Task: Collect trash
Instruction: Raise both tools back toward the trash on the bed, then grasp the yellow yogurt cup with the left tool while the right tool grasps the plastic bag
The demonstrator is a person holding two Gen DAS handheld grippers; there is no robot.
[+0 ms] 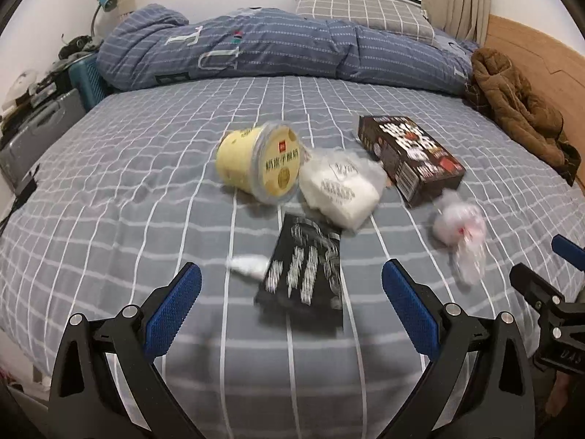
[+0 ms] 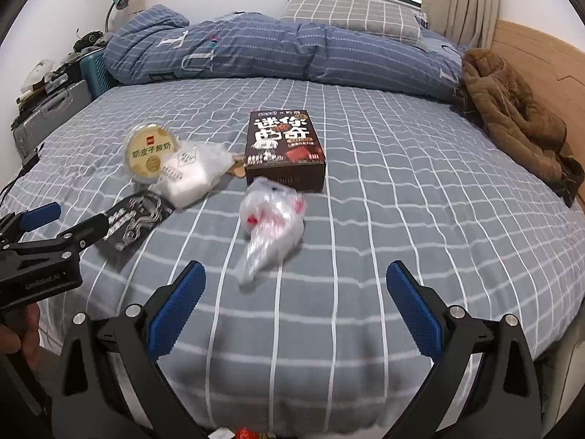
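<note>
Both tongs, left tongs and right tongs, hang wide open and empty over the bed, so I'd pinch the crinkly clear plastic bag at its bunched middle, and the flat black wrapper by an edge.

Probably a home bedroom: bed, duvet, pillow.

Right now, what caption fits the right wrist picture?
Open right gripper faces a crumpled clear plastic bag on the checked bed.
</note>
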